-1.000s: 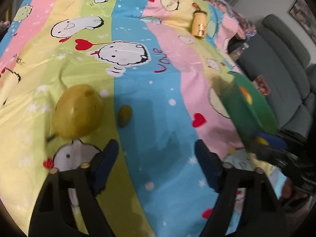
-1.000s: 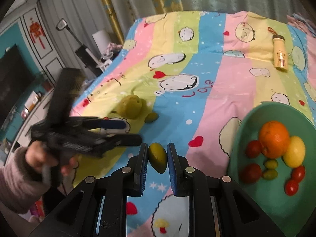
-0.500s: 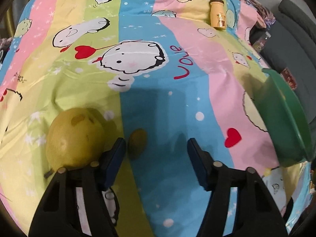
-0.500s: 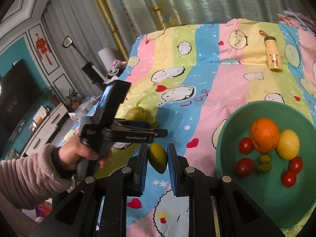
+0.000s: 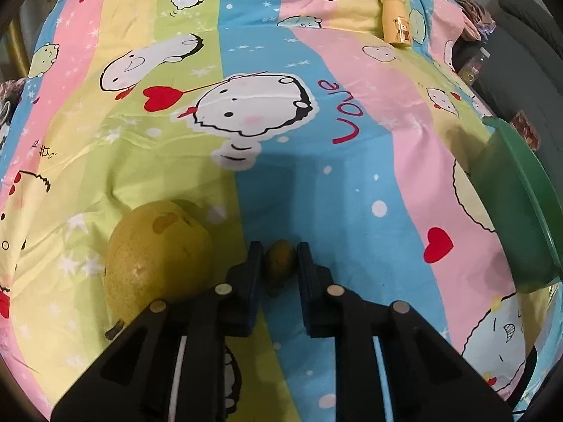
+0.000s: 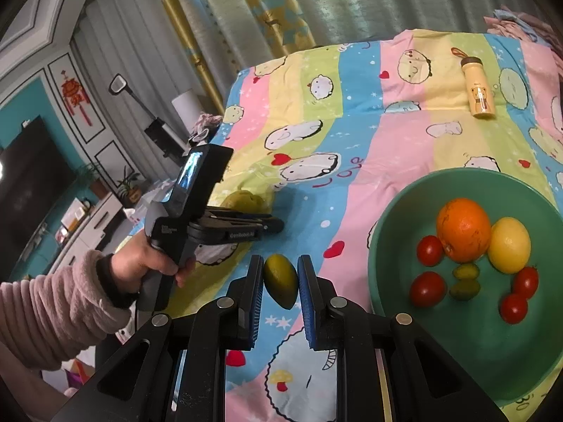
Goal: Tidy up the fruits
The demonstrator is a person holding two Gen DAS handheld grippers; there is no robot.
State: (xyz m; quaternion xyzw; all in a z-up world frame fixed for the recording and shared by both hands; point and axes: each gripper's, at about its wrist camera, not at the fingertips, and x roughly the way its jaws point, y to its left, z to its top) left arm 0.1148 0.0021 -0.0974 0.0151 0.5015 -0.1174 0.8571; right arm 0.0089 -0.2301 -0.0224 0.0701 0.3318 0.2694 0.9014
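Since a second ago left gripper (image 5: 279,263) is closing on small green fruit (image 5: 279,261) between its fingers, beside pear (image 5: 158,253) | right gripper (image 6: 280,277) is holding another green fruit (image 6: 280,280), bowl (image 6: 394,218) at its right | light, smooth, maybe slippery; pinching across middle.

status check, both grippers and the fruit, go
Left gripper shut on small green fruit beside pear. Right gripper shut on green fruit, left of bowl. Path to bowl clear.

Our right gripper (image 6: 280,277) pinches a small green fruit (image 6: 280,285) above the striped cartoon bedsheet (image 6: 387,133). Beside it sits our green bowl (image 6: 457,362) — orange (image 6: 463,229), lemon (image 6: 510,245), cherry tomatoes (image 6: 427,289) inside.
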